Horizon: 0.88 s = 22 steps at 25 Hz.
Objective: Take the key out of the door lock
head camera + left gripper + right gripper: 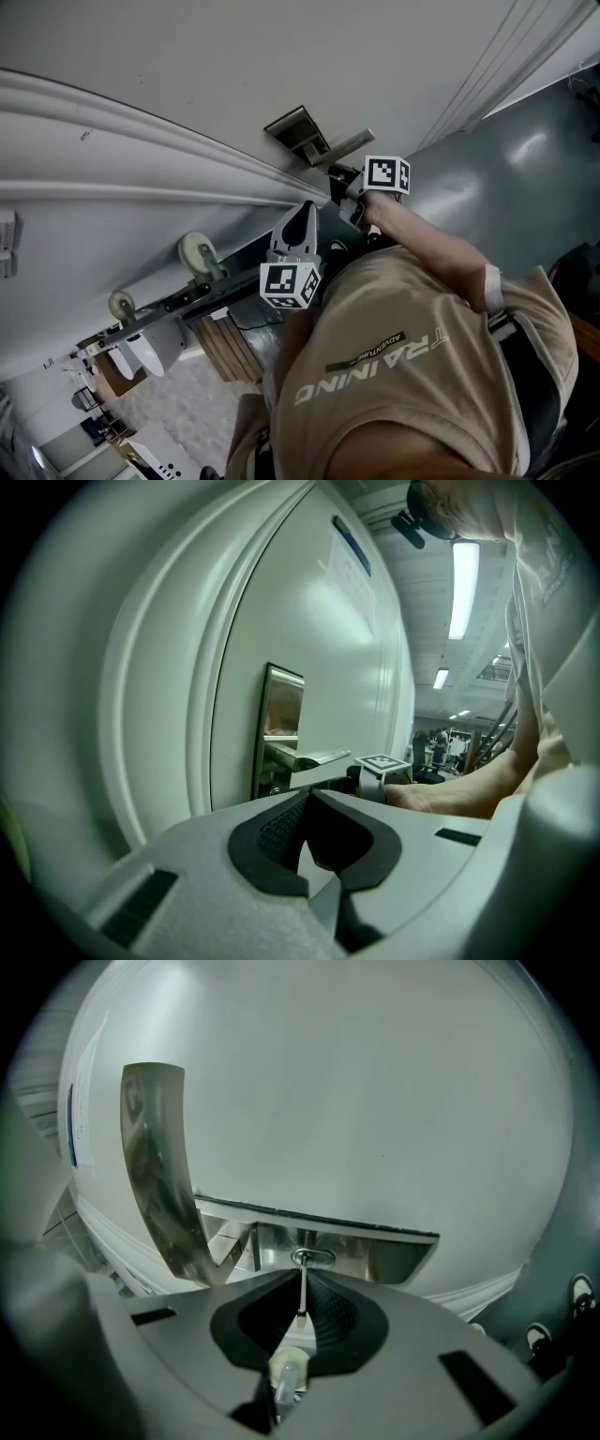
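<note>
Above me ceiling tubes (464, 588) shine bright; the door (309, 649) carries soft glare, and my gripper views darken and warp at the edges.

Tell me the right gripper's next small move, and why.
Probably draw the right gripper straight back from the door, grip kept. Its fingers look shut on the key, whose blade is seated in the lock, so a pull along the blade should free it.

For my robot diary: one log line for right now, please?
right claw: shut on key | key: in door lock | left claw: shut, empty
</note>
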Motion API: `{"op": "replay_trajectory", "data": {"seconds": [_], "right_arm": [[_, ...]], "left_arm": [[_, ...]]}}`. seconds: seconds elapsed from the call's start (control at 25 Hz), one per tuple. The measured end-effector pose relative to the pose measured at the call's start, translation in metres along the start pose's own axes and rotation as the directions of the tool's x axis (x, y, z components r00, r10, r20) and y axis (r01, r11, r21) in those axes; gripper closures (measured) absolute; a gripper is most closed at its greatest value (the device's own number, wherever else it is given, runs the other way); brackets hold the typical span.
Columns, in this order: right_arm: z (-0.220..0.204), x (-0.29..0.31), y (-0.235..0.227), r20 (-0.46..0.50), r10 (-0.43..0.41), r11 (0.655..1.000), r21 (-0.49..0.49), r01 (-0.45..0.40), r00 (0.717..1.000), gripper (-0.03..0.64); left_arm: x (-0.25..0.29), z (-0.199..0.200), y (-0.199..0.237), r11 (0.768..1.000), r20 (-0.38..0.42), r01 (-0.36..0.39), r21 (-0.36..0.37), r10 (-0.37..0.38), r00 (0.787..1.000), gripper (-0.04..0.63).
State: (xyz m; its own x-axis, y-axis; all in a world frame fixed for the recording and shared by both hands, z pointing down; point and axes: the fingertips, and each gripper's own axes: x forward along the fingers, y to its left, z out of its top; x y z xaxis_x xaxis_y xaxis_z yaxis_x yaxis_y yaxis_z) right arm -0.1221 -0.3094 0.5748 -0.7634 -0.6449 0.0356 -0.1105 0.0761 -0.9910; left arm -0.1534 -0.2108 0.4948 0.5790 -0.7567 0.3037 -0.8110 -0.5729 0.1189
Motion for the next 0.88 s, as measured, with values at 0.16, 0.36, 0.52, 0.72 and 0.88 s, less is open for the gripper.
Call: {"op": "replay_trajectory", "data": {"seconds": [0.16,0.36,0.52,0.72,0.88], "right_arm": [[-0.004,-0.006,0.001,-0.01,0.0,1.0,-0.008,0.0,1.0,0.589],[-0.027,-0.023,-0.001,-0.05,-0.001,1.0,-0.018,0.0,0.999,0.589],[-0.03,-0.029,-0.001,-0.053,0.003,1.0,-0.031,-0.005,0.999,0.589],[-0.024,-0.036,0.002,0.002,0.008,1.0,-0.027,-0.008,1.0,0.589],[-0.029,-0.041,0.005,0.021,0.005,1.0,-0.029,-0.004,1.0,0.589]], "left_arm": [[-0.004,-0.004,0.004,1.0,-0.006,-0.016,-0.013,0.016,1.0,0.586],[-0.002,-0.006,0.008,0.999,-0.004,-0.022,-0.024,0.022,1.0,0.586],[0.001,-0.005,0.003,1.0,-0.008,0.004,-0.015,-0.004,1.0,0.586],[-0.002,-0.008,-0.005,0.999,-0.027,0.04,0.009,-0.04,0.999,0.586],[-0.012,-0.008,-0.011,0.997,-0.027,0.065,0.027,-0.065,0.998,0.586]]}}
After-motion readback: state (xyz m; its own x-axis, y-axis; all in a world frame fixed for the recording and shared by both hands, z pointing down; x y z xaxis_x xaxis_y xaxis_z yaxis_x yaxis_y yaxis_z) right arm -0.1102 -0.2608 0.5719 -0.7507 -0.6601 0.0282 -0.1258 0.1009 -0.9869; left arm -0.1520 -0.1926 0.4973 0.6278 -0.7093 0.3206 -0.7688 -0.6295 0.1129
